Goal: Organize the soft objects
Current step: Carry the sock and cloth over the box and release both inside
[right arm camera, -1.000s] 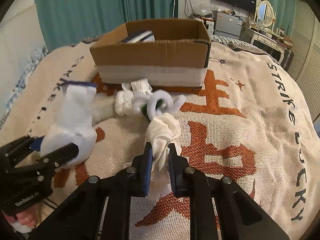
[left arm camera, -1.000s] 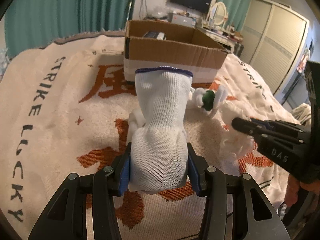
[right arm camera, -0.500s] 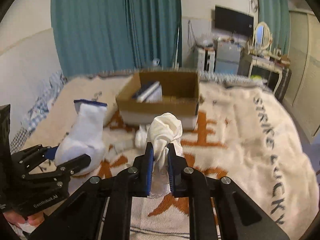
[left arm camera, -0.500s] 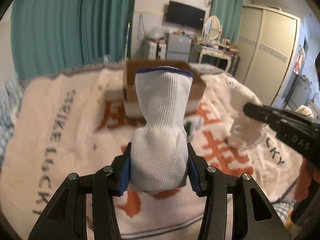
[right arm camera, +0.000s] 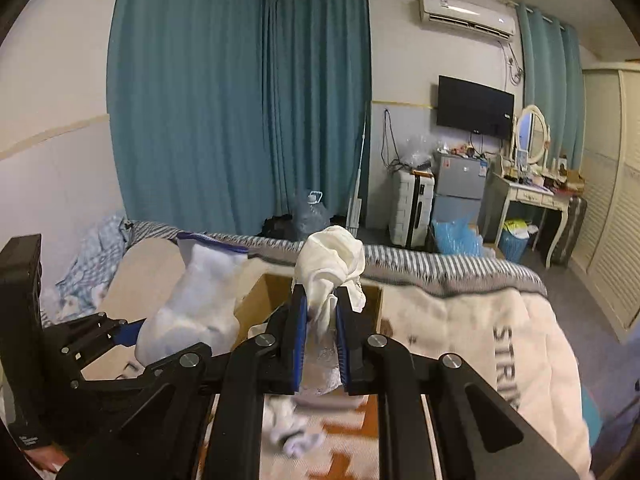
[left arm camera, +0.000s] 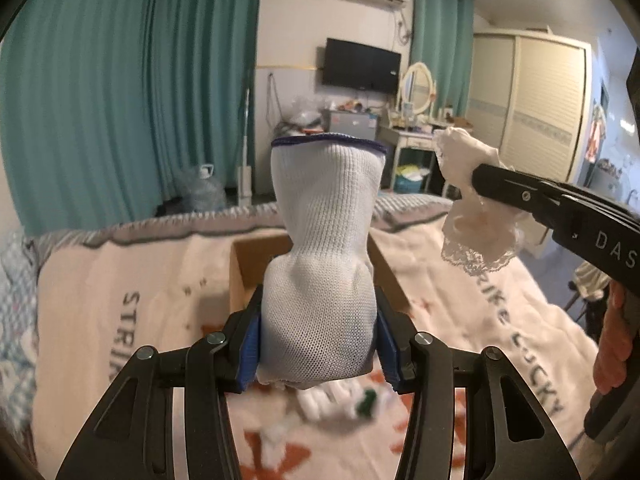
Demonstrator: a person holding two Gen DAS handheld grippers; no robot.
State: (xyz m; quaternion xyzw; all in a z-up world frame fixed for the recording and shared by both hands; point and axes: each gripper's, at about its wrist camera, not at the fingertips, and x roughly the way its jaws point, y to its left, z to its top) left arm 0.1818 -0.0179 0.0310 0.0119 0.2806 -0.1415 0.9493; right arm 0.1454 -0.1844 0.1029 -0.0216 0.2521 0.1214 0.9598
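My left gripper is shut on a white knitted sock with a dark blue cuff, held upright high above the bed. It also shows in the right wrist view. My right gripper is shut on a crumpled cream lace cloth, also lifted; the same cloth shows in the left wrist view. The open cardboard box sits below and ahead of both grippers, mostly hidden by the sock. In the right wrist view the box lies just past the fingers.
Several loose white and green soft pieces lie on the patterned blanket below. Another white clump lies under the right gripper. Teal curtains, a TV, a dresser and a wardrobe stand beyond the bed.
Both grippers have risen well above the blanket with their cloths and tilted up, so the room now fills the views. The box has dropped low in both views.
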